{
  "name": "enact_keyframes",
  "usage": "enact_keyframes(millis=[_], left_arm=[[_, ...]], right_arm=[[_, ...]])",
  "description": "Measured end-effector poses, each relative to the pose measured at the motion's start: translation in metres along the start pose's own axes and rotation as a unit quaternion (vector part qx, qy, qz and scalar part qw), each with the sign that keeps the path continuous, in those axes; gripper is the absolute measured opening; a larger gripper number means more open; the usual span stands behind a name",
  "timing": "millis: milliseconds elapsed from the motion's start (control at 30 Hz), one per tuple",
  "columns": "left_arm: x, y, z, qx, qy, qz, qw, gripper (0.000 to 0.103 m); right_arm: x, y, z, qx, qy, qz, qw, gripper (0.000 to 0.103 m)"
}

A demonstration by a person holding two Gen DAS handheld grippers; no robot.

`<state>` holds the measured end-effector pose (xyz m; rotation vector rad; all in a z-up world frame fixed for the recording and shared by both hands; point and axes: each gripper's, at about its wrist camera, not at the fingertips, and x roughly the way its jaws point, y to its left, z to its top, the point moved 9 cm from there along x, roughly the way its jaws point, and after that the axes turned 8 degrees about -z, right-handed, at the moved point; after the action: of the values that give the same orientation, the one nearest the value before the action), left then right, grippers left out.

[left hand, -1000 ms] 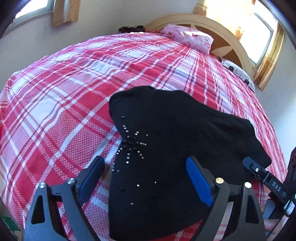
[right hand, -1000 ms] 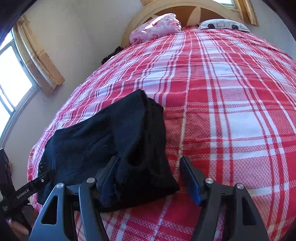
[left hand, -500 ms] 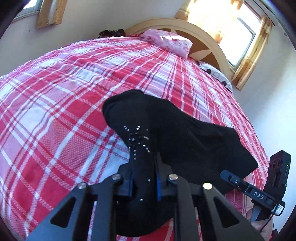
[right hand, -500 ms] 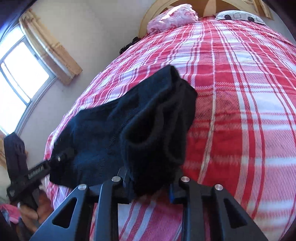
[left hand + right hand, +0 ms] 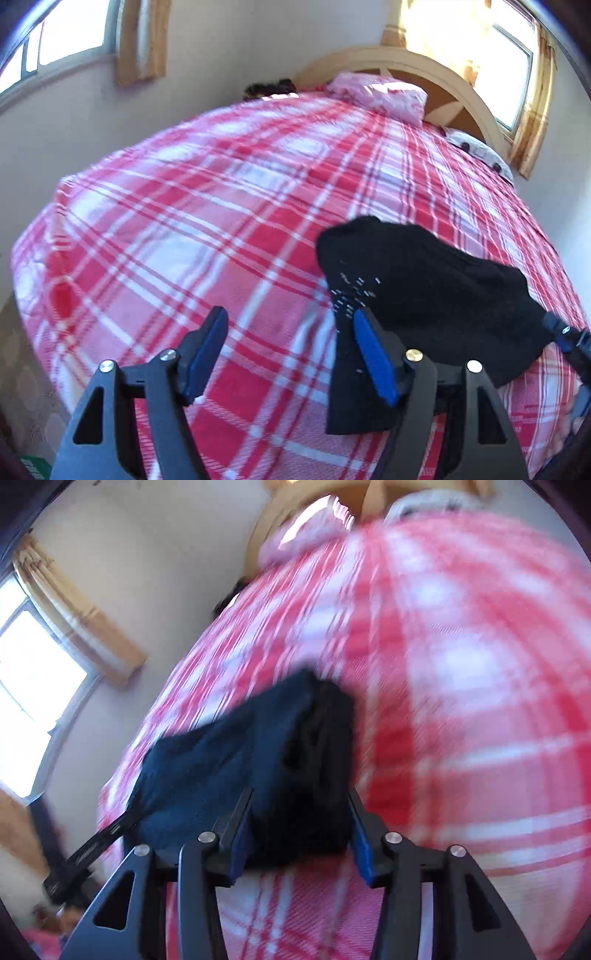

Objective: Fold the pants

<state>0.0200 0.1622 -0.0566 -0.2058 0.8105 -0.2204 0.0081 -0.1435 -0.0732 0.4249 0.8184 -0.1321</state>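
The black pants (image 5: pixel 424 291), folded into a thick bundle with small silver studs, lie on the red plaid bed (image 5: pixel 221 229). My left gripper (image 5: pixel 291 350) is open and empty; the pants lie to its right, behind its right finger. In the right wrist view, my right gripper (image 5: pixel 299 834) is open with its blue pads on either side of the near end of the pants (image 5: pixel 266 760). That view is blurred, and I cannot tell whether the pads touch the cloth. The other gripper's tip (image 5: pixel 92 845) shows at the left.
A pink pillow (image 5: pixel 380 96) and a patterned pillow (image 5: pixel 476 151) lie against the wooden headboard (image 5: pixel 413 66). Walls and curtained windows surround the bed. The bed's left edge (image 5: pixel 33 266) drops to the floor.
Both grippers were shut on the pants half a second ago and are now open. The left gripper has moved left, off the pants. The right view is blurred by motion.
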Motion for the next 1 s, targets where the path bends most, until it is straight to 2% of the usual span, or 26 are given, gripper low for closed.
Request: enact_keyframes(millis=[67, 100, 167, 200, 267, 300, 333, 400, 433, 500, 567, 600, 633, 700, 867, 967, 1000], left_arm=[[-0.008, -0.007, 0.007, 0.011, -0.03, 0.004, 0.9995, 0.067], [-0.008, -0.012, 0.01, 0.016, -0.038, -0.001, 0.9991, 0.065], [-0.006, -0.023, 0.009, 0.024, -0.051, -0.009, 0.9984, 0.064], [0.002, -0.033, 0.004, 0.032, -0.043, -0.021, 0.9983, 0.064], [0.022, -0.038, -0.011, 0.037, -0.006, -0.011, 0.9992, 0.058], [0.033, -0.034, -0.024, 0.019, 0.019, -0.008, 0.9996, 0.058], [0.038, -0.031, -0.031, -0.001, 0.023, -0.017, 0.9996, 0.059], [0.035, -0.028, -0.034, -0.013, -0.005, -0.022, 0.9997, 0.059], [0.035, -0.028, -0.034, -0.014, -0.007, -0.022, 0.9996, 0.059], [0.036, -0.026, -0.033, -0.025, -0.012, -0.029, 0.9992, 0.057], [0.04, -0.026, -0.033, -0.023, -0.013, -0.038, 0.9989, 0.045], [0.039, -0.027, -0.036, -0.019, -0.018, -0.038, 0.9989, 0.044], [0.04, -0.029, -0.035, -0.016, -0.021, -0.036, 0.999, 0.042], [0.042, -0.03, -0.033, -0.01, -0.023, -0.03, 0.9992, 0.041], [0.045, -0.032, -0.031, 0.004, -0.022, -0.032, 0.9992, 0.04], [0.043, -0.033, -0.032, 0.006, -0.023, -0.032, 0.9992, 0.04], [0.044, -0.032, -0.032, 0.003, -0.023, -0.034, 0.9991, 0.04]], right_arm=[[-0.017, 0.015, 0.018, -0.043, -0.06, -0.023, 0.997, 0.049], [-0.022, 0.036, 0.026, -0.079, -0.08, -0.017, 0.993, 0.046], [-0.021, 0.089, 0.034, -0.163, -0.097, 0.014, 0.982, 0.044], [-0.015, 0.123, 0.034, -0.21, -0.093, 0.038, 0.972, 0.04], [0.002, 0.17, 0.025, -0.257, -0.05, 0.098, 0.96, 0.038], [0.014, 0.192, 0.018, -0.282, -0.016, 0.125, 0.951, 0.038], [0.028, 0.213, 0.011, -0.318, 0.009, 0.134, 0.939, 0.038], [0.052, 0.244, -0.003, -0.39, 0.042, 0.135, 0.91, 0.038], [0.066, 0.255, -0.01, -0.417, 0.064, 0.134, 0.896, 0.038], [0.09, 0.271, -0.023, -0.451, 0.1, 0.136, 0.876, 0.038], [0.126, 0.275, -0.042, -0.482, 0.155, 0.11, 0.856, 0.036], [0.143, 0.273, -0.052, -0.497, 0.178, 0.084, 0.845, 0.036], [0.152, 0.279, -0.056, -0.5, 0.179, 0.083, 0.843, 0.036], [0.16, 0.287, -0.055, -0.493, 0.184, 0.073, 0.847, 0.036], [0.185, 0.299, -0.04, -0.425, 0.189, 0.067, 0.883, 0.038], [0.185, 0.299, -0.03, -0.39, 0.159, 0.099, 0.902, 0.038], [0.177, 0.295, -0.023, -0.367, 0.147, 0.113, 0.912, 0.038]])
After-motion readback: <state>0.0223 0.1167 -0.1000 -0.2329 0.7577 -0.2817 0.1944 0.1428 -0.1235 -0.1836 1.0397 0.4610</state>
